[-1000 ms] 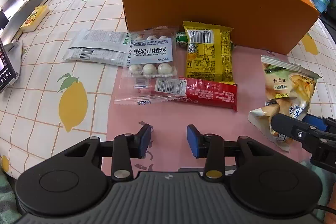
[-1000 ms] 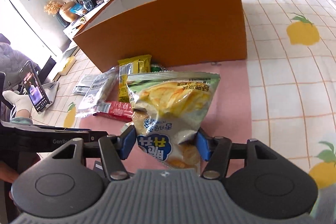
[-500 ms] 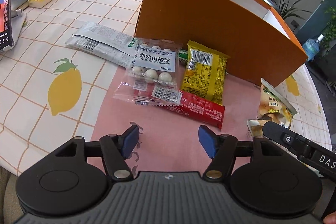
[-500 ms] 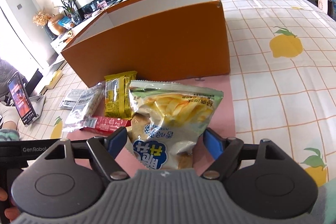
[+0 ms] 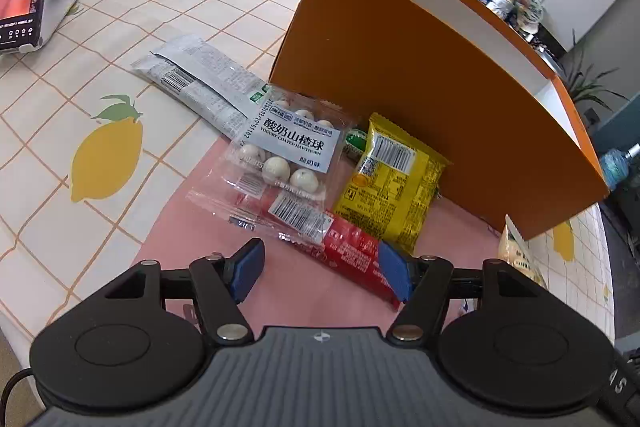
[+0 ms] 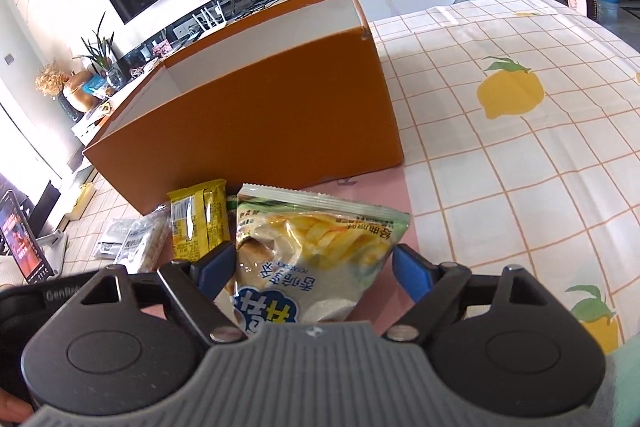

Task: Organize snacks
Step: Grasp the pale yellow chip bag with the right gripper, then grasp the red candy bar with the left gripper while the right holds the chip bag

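Orange cardboard: the open box (image 5: 420, 75) fills the upper right of the left wrist view, its white inside showing along the top edge.
Grey sachets (image 5: 200, 83): left of centre, on the lemon-print tablecloth (image 5: 100, 155), their right end tucked under the clear pack.
Hawthorn ball pack (image 5: 288, 155): centre, clear, white balls inside, lying partly on the pink mat (image 5: 192, 239).
Yellow packet (image 5: 392, 179): right of the ball pack, close against the box wall.
Red bar (image 5: 352, 255): lower centre, its right end just beside the right blue pad.
Left gripper (image 5: 320, 269): bottom centre, jaws spread wide, nothing pinched.
Chip bag (image 6: 316, 259): lower centre of the right wrist view, lying on the mat before the box.
Right gripper (image 6: 316, 267): jaws spread on either side of the bag; the right pad stands clear of it, the left pad is just beside its edge.
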`<state>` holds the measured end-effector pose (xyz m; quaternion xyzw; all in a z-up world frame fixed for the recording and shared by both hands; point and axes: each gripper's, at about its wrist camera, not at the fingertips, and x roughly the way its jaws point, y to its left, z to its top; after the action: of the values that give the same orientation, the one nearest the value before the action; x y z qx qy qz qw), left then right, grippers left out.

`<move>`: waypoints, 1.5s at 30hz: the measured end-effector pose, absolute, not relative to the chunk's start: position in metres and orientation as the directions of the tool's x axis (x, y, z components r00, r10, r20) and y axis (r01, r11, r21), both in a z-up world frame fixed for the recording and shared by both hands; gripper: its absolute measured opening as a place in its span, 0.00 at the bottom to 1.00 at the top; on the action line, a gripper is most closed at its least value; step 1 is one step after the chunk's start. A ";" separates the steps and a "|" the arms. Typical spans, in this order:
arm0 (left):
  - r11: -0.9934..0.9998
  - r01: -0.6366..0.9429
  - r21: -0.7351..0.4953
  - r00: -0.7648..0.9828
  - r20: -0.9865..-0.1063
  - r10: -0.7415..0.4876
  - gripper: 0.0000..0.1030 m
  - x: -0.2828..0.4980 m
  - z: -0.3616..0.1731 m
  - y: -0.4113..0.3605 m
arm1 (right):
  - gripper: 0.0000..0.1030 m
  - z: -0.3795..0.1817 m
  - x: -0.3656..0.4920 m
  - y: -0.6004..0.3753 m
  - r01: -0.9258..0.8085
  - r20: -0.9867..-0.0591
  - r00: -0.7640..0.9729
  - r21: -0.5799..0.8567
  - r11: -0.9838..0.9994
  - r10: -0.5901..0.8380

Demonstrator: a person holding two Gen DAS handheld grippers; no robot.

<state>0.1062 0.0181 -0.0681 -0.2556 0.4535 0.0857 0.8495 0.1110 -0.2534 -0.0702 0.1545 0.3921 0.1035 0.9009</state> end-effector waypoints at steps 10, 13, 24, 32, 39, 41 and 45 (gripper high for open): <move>0.903 -0.391 -0.181 0.531 -0.846 0.060 0.77 0.128 -0.068 -0.013 | 0.80 -0.071 0.114 -0.246 -0.090 -0.666 0.683 0.331 0.939 0.300; 0.926 -0.340 -0.166 0.528 -0.848 0.042 0.75 0.125 -0.067 -0.010 | 0.80 -0.071 0.115 -0.243 -0.104 -0.664 0.685 0.318 0.942 0.300; 0.992 -0.108 -0.067 0.435 -0.900 -0.014 0.71 0.106 -0.058 0.009 | 0.84 -0.075 0.121 -0.237 -0.146 -0.676 0.659 0.315 0.938 0.330; 0.967 -0.153 -0.204 0.461 -0.880 -0.112 0.70 0.091 -0.063 0.027 | 0.87 -0.071 0.108 -0.244 -0.131 -0.670 0.662 0.337 0.932 0.336; 0.925 -0.292 -0.241 0.503 -0.862 -0.065 0.76 0.099 -0.063 0.013 | 0.87 -0.066 0.093 -0.248 -0.107 -0.667 0.681 0.317 0.942 0.301; 0.917 -0.320 -0.239 0.510 -0.859 -0.046 0.78 0.104 -0.065 0.009 | 0.86 -0.066 0.090 -0.245 -0.110 -0.673 0.681 0.295 0.949 0.288; 0.923 -0.342 -0.174 0.505 -0.862 0.025 0.79 0.112 -0.068 0.000 | 0.80 -0.065 0.087 -0.239 -0.123 -0.666 0.700 0.241 0.963 0.256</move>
<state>0.1123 0.0003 -0.0677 -0.1636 0.4855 0.1077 0.8520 0.0865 -0.2385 -0.0645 0.0893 0.3730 0.1032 0.9177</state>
